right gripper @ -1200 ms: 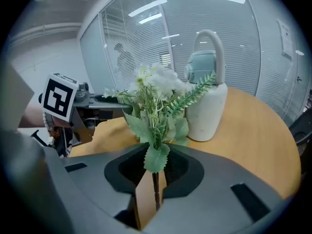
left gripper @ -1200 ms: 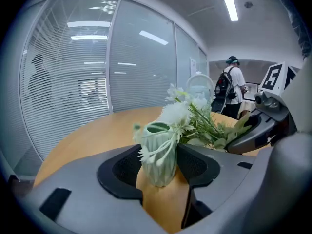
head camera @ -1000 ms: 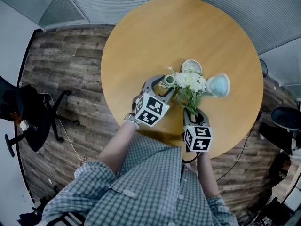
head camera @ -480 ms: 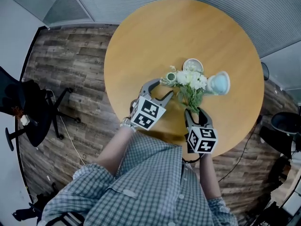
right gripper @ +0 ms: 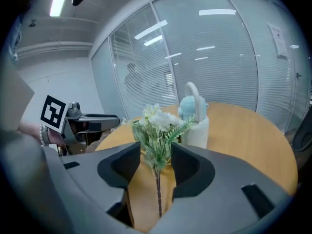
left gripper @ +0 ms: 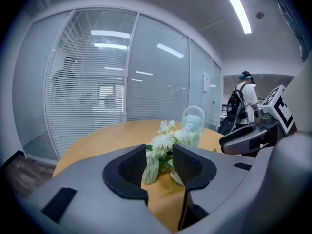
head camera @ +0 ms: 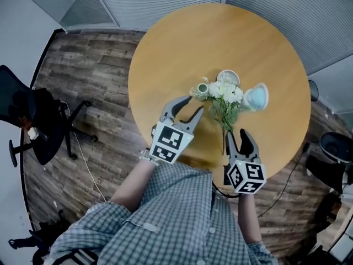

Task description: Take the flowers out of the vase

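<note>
A bunch of white flowers with green leaves (head camera: 223, 99) lies on the round wooden table (head camera: 165, 48), its stems pointing toward me. The small pale green vase (head camera: 202, 87) stands at its left. My right gripper (head camera: 238, 137) hovers over the stem ends, its jaws opening; the thin stem (right gripper: 157, 194) shows in the gap with the pads off it. My left gripper (head camera: 183, 108) is short of the vase (left gripper: 150, 168), its jaws closing on nothing. The flower heads (right gripper: 158, 123) lean beside a jug.
A light blue jug with a handle (head camera: 256, 98) and a white bowl (head camera: 228, 77) stand just behind the flowers. Office chairs (head camera: 33, 120) are on the wooden floor left of the table. A person with a backpack (left gripper: 243, 101) stands far off beyond glass walls.
Both grippers have pulled back toward me and risen. The right jaws opened and came off the flower stems. The left gripper backed away from the vase.
</note>
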`<state>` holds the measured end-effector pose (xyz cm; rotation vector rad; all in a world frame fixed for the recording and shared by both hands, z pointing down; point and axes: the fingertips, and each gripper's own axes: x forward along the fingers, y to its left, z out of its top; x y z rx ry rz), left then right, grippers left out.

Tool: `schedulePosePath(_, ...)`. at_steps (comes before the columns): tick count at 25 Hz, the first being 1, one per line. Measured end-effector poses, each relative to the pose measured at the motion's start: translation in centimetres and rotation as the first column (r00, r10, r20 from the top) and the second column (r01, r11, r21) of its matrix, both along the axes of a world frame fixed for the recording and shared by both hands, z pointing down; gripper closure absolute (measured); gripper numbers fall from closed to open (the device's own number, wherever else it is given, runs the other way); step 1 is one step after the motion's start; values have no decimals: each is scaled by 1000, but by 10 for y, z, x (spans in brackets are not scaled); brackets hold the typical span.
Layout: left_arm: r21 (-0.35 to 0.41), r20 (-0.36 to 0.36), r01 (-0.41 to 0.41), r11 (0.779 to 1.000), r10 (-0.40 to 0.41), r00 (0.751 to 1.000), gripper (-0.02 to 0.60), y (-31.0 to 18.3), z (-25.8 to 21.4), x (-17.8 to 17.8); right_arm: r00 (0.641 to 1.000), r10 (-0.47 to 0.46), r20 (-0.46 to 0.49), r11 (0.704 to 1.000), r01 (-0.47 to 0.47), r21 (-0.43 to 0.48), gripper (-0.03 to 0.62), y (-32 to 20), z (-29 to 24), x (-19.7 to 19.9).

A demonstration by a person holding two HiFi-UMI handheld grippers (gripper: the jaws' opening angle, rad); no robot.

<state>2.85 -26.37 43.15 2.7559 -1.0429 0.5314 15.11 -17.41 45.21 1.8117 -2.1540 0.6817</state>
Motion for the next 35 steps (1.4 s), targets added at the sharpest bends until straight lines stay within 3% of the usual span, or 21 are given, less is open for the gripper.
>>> schedulePosePath(3,31,-42,33,999,-32,999,439,6,-29,-2,1000,-2,-19,996,4,90,418,1,-32,-1)
schedulePosePath(8,68,-52,36,997,-32,998,528,24,-64,-1,999,34,-36,978,-26,208,520,6,-76,3)
schedulePosePath(13,81,-68,27,996,-22,997,569,41,-89,-1,999,38,-18,958,-31,285,561,14,-109,4)
schedulePosePath(28,91,-80,-6,996,13,997,574,64,-115,-1,999,-27,41,932,11,361,583,14,-147,-10)
schedulePosePath(35,105,-68,-67,992,75,995,574,71,-115,4,997,-73,40,933,54,357,583,12,-145,-23)
